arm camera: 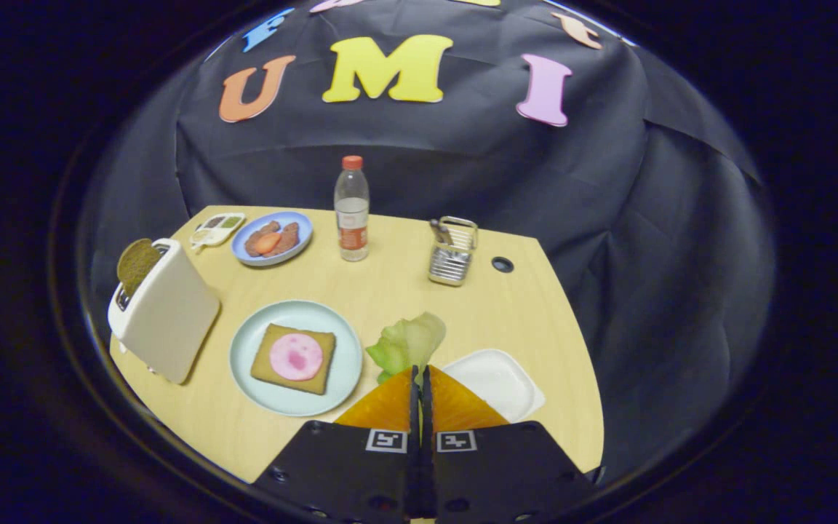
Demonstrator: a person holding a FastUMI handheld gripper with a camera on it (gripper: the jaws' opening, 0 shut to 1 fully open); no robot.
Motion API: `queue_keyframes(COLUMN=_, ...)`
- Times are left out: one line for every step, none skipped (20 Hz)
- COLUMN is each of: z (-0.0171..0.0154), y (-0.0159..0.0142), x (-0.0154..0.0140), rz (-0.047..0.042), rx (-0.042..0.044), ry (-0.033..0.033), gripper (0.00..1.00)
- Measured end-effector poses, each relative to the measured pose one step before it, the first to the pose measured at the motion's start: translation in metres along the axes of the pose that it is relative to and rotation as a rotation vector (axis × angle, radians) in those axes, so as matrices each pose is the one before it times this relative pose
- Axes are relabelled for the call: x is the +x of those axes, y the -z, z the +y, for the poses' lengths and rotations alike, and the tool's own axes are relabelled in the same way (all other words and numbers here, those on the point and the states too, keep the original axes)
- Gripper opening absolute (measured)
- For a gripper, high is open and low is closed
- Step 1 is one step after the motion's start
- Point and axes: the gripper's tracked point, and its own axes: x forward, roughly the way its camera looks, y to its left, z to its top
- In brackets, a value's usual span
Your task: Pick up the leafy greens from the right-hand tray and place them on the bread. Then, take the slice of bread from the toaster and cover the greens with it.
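tool (420, 375) is clamped on the leafy greens (408, 342), held clear of the white tray (495, 382), ready to go onto the bread (293, 358).

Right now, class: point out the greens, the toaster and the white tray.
greens (408, 342): gripper view, middle of the leaf.
toaster (172, 316): gripper view, its side wall.
white tray (495, 382): gripper view, bare floor.

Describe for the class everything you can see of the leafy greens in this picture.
The greens are a pale green, crinkled leaf, darker at one lobe, looking soft or plasticky. The gripper is shut on their lower end, and the leaf fans upward just beyond the fingertips. They are lifted off the white tray, which lies beside the fingers, and hang between that tray and the plate with the bread.
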Motion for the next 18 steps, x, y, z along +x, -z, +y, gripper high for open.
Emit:
queue_keyframes(z=0.01482, y=-0.00123, x=-0.0026, rz=-0.00135, rx=-0.01157, ry=-0.01587, gripper=0.0)
queue_keyframes(z=0.01887, y=-0.00286, x=-0.00303, rz=-0.00382, rx=-0.01176, ry=-0.01951, gripper=0.0)
queue_keyframes(z=0.01934, y=-0.00203, x=0.00022, rz=-0.00387, rx=-0.01502, ry=-0.01773, gripper=0.0)
queue_keyframes(z=0.01831, y=-0.00332, x=-0.00061, rz=-0.00147, rx=-0.01353, ry=-0.0173, gripper=0.0)
queue_keyframes(z=0.01984, y=-0.00056, x=0.0007, rz=0.00247, rx=-0.01017, ry=-0.02117, gripper=0.0)
queue_keyframes(z=0.02088, y=-0.00301, x=0.00122, rz=0.00448, rx=-0.00624, ry=-0.02613, gripper=0.0)
queue_keyframes(z=0.01788, y=-0.00112, x=0.00008, rz=0.00352, rx=-0.00572, ry=-0.02443, gripper=0.0)
queue_keyframes(z=0.01969, y=-0.00412, x=0.00145, rz=0.00305, rx=-0.00579, ry=-0.02773, gripper=0.0)
queue_keyframes(z=0.01674, y=-0.00202, x=0.00323, rz=0.00347, rx=-0.0076, ry=-0.02555, gripper=0.0)
queue_keyframes(z=0.01354, y=-0.00146, x=0.00472, rz=0.00487, rx=-0.00931, ry=-0.01731, gripper=0.0)
queue_keyframes(z=0.00707, y=-0.00041, x=0.00617, rz=0.00559, rx=-0.00313, ry=-0.01083, gripper=0.0)
queue_keyframes(z=0.00517, y=-0.00121, x=0.00639, rz=0.00944, rx=0.00173, ry=-0.00566, gripper=0.0)
queue_keyframes(z=-0.00039, y=0.00169, x=0.01025, rz=0.01233, rx=-0.00358, ry=0.00781, gripper=0.0)
queue_keyframes(z=-0.00433, y=0.00262, x=0.01113, rz=0.01546, rx=-0.00408, ry=0.01298, gripper=0.0)
queue_keyframes(z=-0.00457, y=0.00017, x=0.00715, rz=0.00271, rx=0.00289, ry=0.01442, gripper=0.0)
queue_keyframes(z=-0.00649, y=0.00178, x=0.01009, rz=0.01514, rx=0.00363, ry=0.01677, gripper=0.0)
queue_keyframes(z=-0.00783, y=0.00287, x=0.01093, rz=0.01324, rx=0.00574, ry=0.01517, gripper=0.0)
queue_keyframes(z=-0.00632, y=0.00151, x=0.00944, rz=0.01338, rx=0.00947, ry=0.00714, gripper=0.0)
